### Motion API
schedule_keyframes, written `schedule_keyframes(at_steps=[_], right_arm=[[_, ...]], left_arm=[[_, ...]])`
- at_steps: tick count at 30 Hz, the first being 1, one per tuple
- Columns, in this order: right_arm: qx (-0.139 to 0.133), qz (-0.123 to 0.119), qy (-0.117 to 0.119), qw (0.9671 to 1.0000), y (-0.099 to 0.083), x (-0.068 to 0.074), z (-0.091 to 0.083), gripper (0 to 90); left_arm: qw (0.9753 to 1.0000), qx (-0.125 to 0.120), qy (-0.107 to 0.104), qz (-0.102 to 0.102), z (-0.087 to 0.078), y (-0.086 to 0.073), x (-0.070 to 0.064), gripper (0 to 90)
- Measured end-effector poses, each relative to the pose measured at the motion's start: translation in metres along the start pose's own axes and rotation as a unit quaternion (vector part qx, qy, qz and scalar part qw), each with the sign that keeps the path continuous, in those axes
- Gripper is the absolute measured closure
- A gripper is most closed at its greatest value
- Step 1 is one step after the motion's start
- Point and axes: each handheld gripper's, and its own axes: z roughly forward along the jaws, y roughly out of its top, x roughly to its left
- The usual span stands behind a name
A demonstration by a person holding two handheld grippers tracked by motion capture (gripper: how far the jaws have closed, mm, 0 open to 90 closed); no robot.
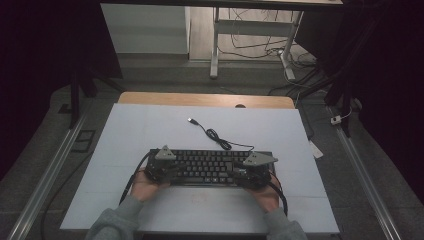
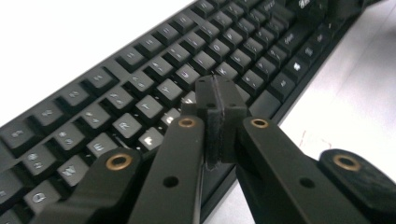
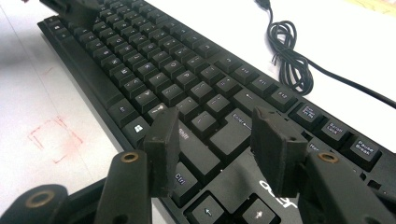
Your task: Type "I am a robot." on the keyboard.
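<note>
A black keyboard [image 1: 207, 165] lies across the near middle of the white table; its keys also run through the left gripper view [image 2: 154, 70] and the right gripper view [image 3: 154, 70]. Its black cable [image 1: 215, 135] coils behind it and ends in a USB plug [image 1: 191, 120]. My left gripper [image 2: 215, 100] hangs over the keyboard's left half with its jaws pressed together, nothing between them. At the right end of the keyboard my right gripper [image 3: 217, 135] stands open, its fingers [image 3: 163, 144] just above the Ctrl and Enter keys. In the high view the left gripper [image 1: 167, 170] and the right gripper [image 1: 247, 172] both sit at the keyboard's front edge.
The white sheet [image 1: 150, 130] covers a wooden table [image 1: 205, 99]. A faint red square [image 3: 53, 137] is drawn on the sheet in front of the keyboard. Beyond the table stand a desk frame [image 1: 215, 45] and loose floor cables [image 1: 260, 47]. Metal rails [image 1: 50, 165] flank the table.
</note>
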Motion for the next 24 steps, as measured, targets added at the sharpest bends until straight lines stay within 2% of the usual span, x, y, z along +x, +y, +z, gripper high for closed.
schedule_keyframes(at_steps=[12,24], right_arm=[[0.002,-0.001,-0.003,1.0000,0.000,0.000,0.001,52.2],[0.005,-0.002,-0.004,1.0000,0.000,0.000,0.002,52.1]], left_arm=[[0.9994,0.033,0.010,0.006,0.013,-0.002,-0.003,88.9],[0.9990,0.042,0.017,0.003,0.018,-0.003,-0.003,88.9]])
